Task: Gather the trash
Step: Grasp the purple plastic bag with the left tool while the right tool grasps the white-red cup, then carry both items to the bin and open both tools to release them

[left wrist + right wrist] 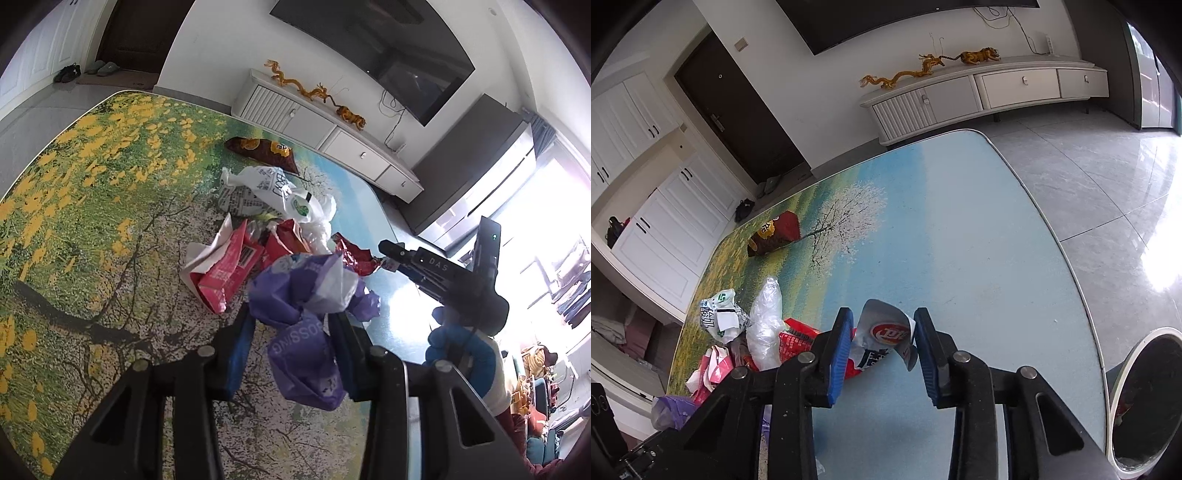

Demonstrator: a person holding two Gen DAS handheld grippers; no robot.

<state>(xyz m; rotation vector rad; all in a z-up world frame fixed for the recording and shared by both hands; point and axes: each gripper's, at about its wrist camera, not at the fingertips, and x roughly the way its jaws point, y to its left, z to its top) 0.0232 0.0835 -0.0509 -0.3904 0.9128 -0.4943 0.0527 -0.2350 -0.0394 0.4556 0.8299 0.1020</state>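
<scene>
Counter (960,229): rounded top printed with a landscape of yellow flowers, a white blossoming tree and blue sky. Left gripper (291,321): blue-padded fingers (240,347) pinching a crumpled purple plastic bag (306,354), the bag bunched between both pads and bulging above and below them, held just above the counter near the edge of the litter pile. Right gripper (882,332): fingers (838,354) pinching a silver-lined red chip bag (886,332), its torn open end curling up between the pads; seen from the left wrist view (391,258), the tip gripping the far corner of the same red foil bag (354,254) at the right edge of the pile, a blue-gloved hand (454,343) on the handle. Litter pile, middle of counter: red and pink carton (229,269) with torn white paper; white printed plastic bag (273,188) with a green logo; clear crumpled plastic wrap (764,325); red snack wrapper (284,236). Apart from the pile, toward the far edge: brown and orange snack bag (266,149), lying flat beside the printed tree. Round white-rimmed bin (1145,402): lower right of right wrist view, beyond the counter's edge, dark inside. Background: white low cabinet (1015,88) along the wall carrying golden dragon figures (905,75); dark television (388,48) above; dark door (738,103); grey tiled floor (1108,177).
</scene>
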